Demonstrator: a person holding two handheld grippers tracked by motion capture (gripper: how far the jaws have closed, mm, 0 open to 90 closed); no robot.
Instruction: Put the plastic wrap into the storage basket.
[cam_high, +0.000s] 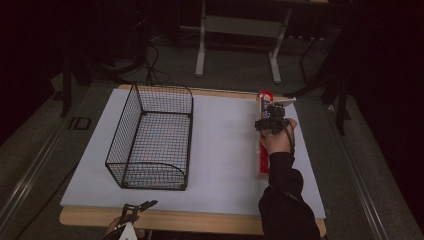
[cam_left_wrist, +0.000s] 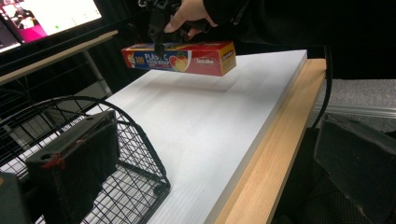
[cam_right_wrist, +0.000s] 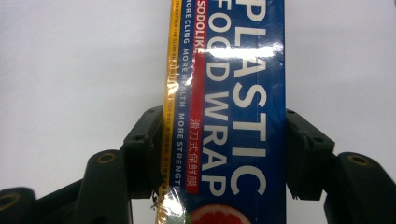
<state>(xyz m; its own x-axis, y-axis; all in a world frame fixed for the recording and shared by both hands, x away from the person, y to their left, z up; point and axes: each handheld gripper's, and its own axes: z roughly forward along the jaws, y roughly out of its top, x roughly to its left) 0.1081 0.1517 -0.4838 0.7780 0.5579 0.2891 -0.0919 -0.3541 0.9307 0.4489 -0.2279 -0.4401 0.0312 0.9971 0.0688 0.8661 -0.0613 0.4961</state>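
Jaws of the right gripper (cam_right_wrist: 224, 154) stand one on each long side of the food wrap box (cam_right_wrist: 229, 107), pressed against its edges, so the box runs lengthwise straight through the gap and out past the tips. In the right gripper view the blue face with the white lettering points up at the camera, and a yellow and clear strip along one edge lies against one jaw's pad. The white board (cam_right_wrist: 70, 70) shows on both sides of the box.

In the left gripper view the box (cam_left_wrist: 187, 58) hangs just above the board (cam_left_wrist: 196, 126), a soft shadow under it, roughly level, with the person's hand (cam_left_wrist: 189, 14) and the gripper on top of it near its middle. In the high view the same box (cam_high: 262, 145) lies along the right side of the board (cam_high: 225, 150), its far end close to the far edge, with the right gripper (cam_high: 271, 121) over its far half and the dark sleeve (cam_high: 285, 200) reaching in from below.

The left gripper (cam_high: 137, 210) sits at the near edge of the table (cam_high: 200, 220), well apart from the box, its jaws spread with nothing between them. Just beside it stands a wire basket (cam_high: 152, 140) on the left half of the board.
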